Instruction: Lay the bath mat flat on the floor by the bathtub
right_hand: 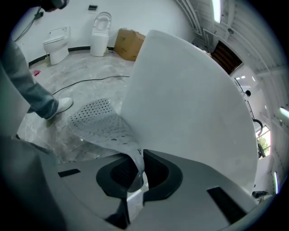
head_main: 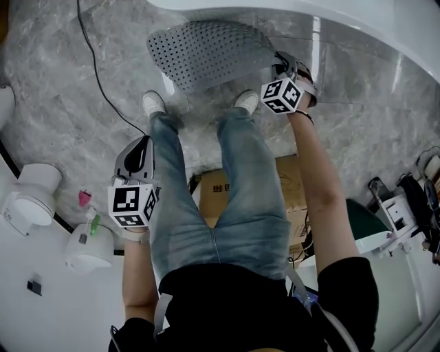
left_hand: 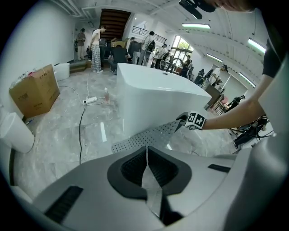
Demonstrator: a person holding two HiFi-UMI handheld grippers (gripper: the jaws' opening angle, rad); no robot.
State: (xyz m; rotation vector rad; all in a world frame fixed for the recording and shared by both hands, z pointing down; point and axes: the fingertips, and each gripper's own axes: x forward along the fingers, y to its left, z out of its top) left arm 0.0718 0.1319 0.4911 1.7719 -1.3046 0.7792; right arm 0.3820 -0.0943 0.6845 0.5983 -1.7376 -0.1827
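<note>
The grey perforated bath mat (head_main: 206,51) hangs partly lifted over the marble floor beside the white bathtub (head_main: 330,14), just beyond the person's shoes. My right gripper (head_main: 280,64) is shut on the mat's right corner; in the right gripper view the mat (right_hand: 101,119) runs up into the pinched jaws of that gripper (right_hand: 139,159). My left gripper (head_main: 141,146) hangs by the person's left thigh, well away from the mat, with nothing in it. Its jaws meet in the left gripper view (left_hand: 146,152), where the mat (left_hand: 144,137) and the right gripper (left_hand: 189,118) show against the tub (left_hand: 153,94).
A black cable (head_main: 96,75) snakes across the floor left of the mat. White toilets (head_main: 31,199) stand at the left wall. A cardboard box (head_main: 220,192) sits behind the person's legs. Several people stand far off (left_hand: 95,45) beyond the tub.
</note>
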